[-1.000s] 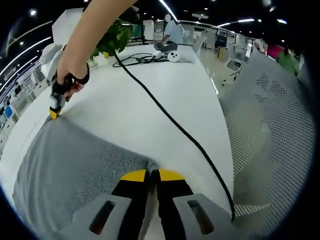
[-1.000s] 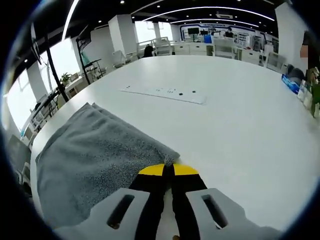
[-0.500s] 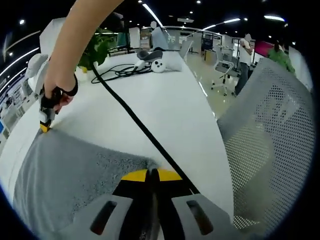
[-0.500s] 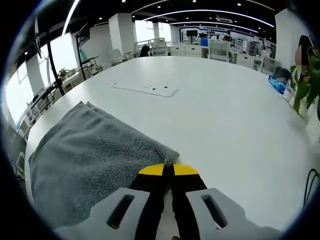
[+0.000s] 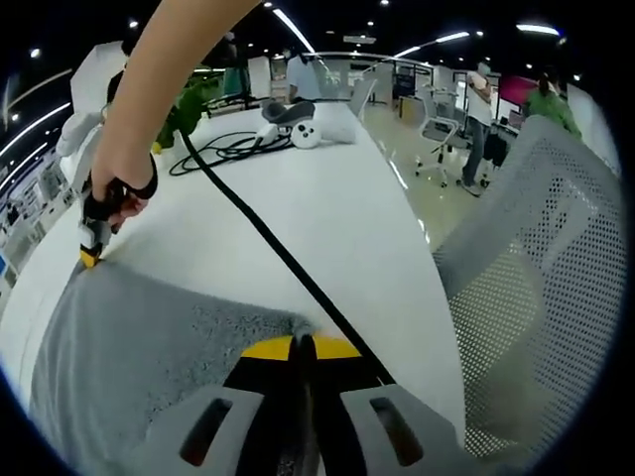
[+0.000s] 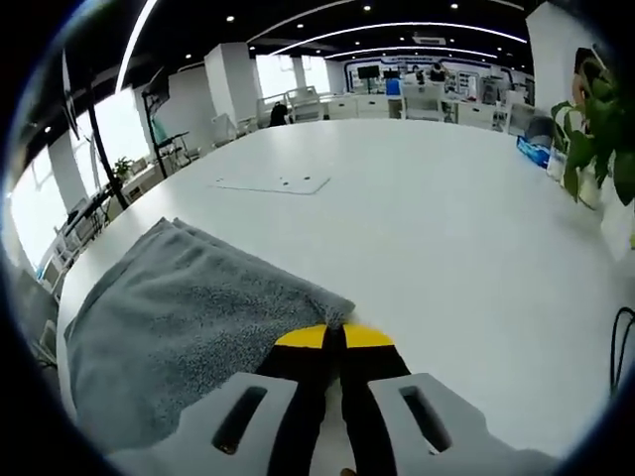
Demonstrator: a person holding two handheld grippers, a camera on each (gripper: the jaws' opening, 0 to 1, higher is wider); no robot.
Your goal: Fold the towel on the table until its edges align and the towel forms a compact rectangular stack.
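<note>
Towel (image 5: 149, 347) corners are pinched in both hand-held grippers, so the step in hand looks like carrying one edge across for a fold. To do it well, both corners should travel together at the same height with the edge kept taut between them, then come down squarely on the opposite edge so the layers match; a slack or skewed edge would leave the stack crooked.

In the left gripper view the grey towel fills the lower left of the frame, lying on the white table (image 5: 337, 208). The left hand-held gripper (image 5: 301, 347) at bottom centre has its yellow-tipped jaws pressed together on the towel's near corner. At the left of the same frame, the right hand-held gripper (image 5: 91, 256), held in a person's hand (image 5: 117, 188), pinches the far corner.

In the right gripper view the towel (image 6: 179, 317) spreads from centre to lower left, already doubled along its far edge, with the right hand-held gripper (image 6: 334, 337) clamped on its corner at bottom centre.

A black cable (image 5: 268, 248) runs diagonally across the table just beside the left hand-held gripper, and could snag the fold. A mesh chair (image 5: 536, 268) stands at the right.
</note>
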